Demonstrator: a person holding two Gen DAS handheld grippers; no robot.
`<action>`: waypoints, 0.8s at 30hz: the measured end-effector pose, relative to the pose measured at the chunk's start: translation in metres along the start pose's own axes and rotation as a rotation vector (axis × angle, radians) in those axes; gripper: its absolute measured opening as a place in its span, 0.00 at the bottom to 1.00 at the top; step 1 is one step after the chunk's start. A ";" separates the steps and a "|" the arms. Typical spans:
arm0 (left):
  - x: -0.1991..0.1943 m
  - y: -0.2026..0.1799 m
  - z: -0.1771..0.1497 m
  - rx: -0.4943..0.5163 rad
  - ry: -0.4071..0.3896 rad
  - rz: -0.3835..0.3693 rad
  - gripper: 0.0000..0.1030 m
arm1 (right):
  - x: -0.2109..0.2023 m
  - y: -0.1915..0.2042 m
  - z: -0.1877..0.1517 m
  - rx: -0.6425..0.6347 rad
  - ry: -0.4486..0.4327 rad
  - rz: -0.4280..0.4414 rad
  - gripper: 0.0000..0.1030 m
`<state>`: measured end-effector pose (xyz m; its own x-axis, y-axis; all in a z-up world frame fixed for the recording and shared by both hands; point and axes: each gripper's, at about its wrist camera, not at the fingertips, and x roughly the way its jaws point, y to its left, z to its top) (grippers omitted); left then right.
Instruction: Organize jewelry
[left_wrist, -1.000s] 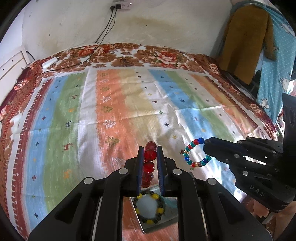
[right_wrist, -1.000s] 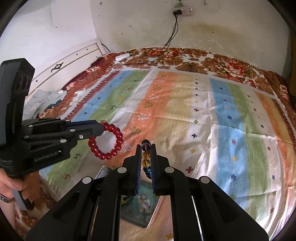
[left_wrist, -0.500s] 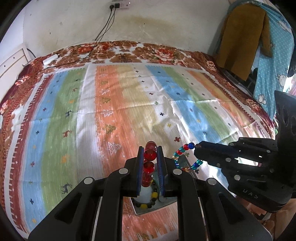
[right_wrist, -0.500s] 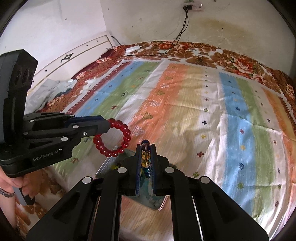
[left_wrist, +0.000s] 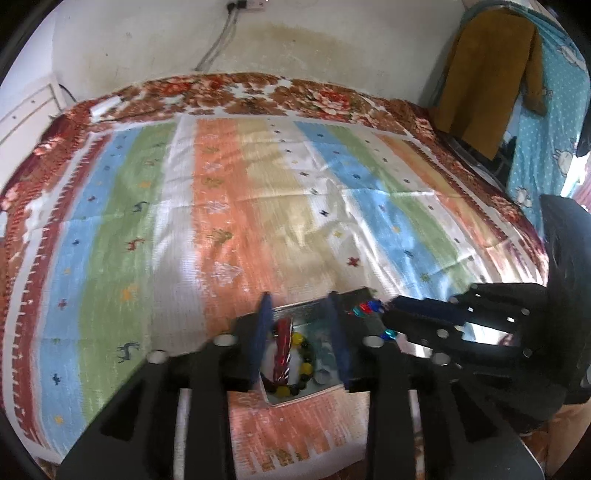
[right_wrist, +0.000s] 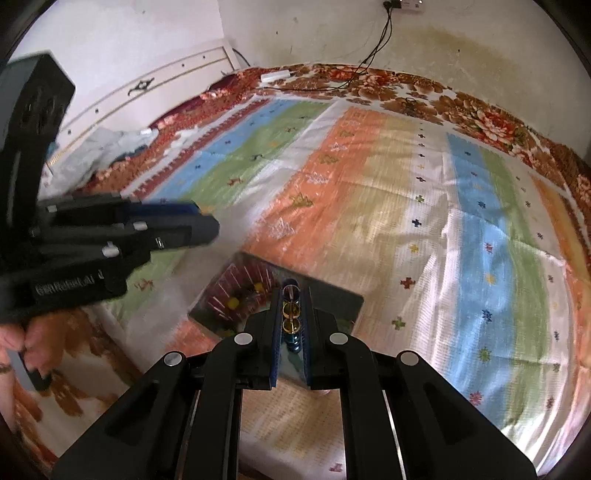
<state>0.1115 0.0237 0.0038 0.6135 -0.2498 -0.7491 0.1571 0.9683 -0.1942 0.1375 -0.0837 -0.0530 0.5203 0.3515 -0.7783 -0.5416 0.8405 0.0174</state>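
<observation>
My left gripper is open above a shallow metal tray on the bed. The red bead bracelet is a blurred streak between the jaws, over a yellow and dark bead bracelet that lies in the tray. My right gripper is shut on the multicoloured bead bracelet; its beads show at the fingertips in the left wrist view, over the tray's right side. In the right wrist view the tray lies below both grippers, with a red blur in it.
The tray sits near the front edge of a bed with a striped cover. A headboard stands at the left, a wall with a socket and cables behind, and hanging clothes at the right.
The left gripper has opened and the red bracelet has left its jaws, dropping toward the tray. Both grippers have moved closer over the tray. The right gripper still holds its bracelet.
</observation>
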 end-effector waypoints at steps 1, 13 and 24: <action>-0.002 0.001 -0.001 0.000 -0.003 0.012 0.31 | -0.002 0.000 -0.002 0.002 -0.008 -0.006 0.16; -0.019 0.010 -0.023 -0.019 -0.024 0.055 0.58 | -0.030 -0.017 -0.024 0.069 -0.096 -0.042 0.53; -0.030 0.007 -0.042 -0.019 -0.077 0.045 0.95 | -0.043 -0.016 -0.038 0.079 -0.132 -0.020 0.82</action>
<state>0.0614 0.0376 -0.0015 0.6775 -0.2049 -0.7064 0.1143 0.9781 -0.1741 0.0988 -0.1276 -0.0438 0.6157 0.3815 -0.6894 -0.4795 0.8757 0.0563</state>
